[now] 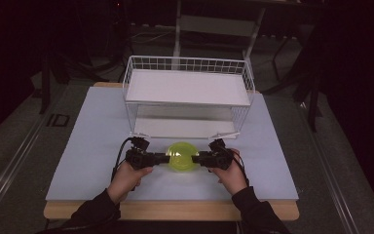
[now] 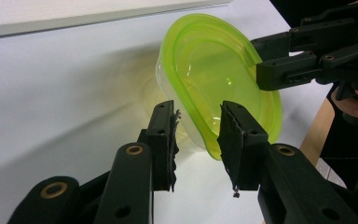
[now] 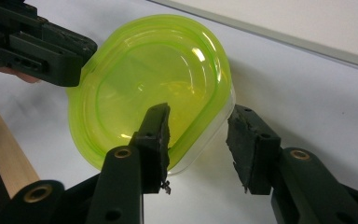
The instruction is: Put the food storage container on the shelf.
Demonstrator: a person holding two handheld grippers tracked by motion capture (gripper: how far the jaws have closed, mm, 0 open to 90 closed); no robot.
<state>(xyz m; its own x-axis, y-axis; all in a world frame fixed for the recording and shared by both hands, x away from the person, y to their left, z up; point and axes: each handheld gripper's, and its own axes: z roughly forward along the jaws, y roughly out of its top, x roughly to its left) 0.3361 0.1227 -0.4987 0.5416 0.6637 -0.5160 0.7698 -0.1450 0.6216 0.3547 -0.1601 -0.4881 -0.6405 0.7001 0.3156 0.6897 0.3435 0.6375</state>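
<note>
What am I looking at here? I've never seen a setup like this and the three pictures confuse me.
A person sits at a table holding a hand-operated two-jaw gripper in each hand: the left gripper and the right gripper. The high view looks down from above the person. The other two pictures come from small cameras riding on each gripper, looking along its black jaws. Between the grippers sits a clear tub with a green lid. Each gripper's jaws are open and straddle the tub's edge from opposite sides, not clamped. Behind the tub stands a white wire rack with two shelves.
</note>
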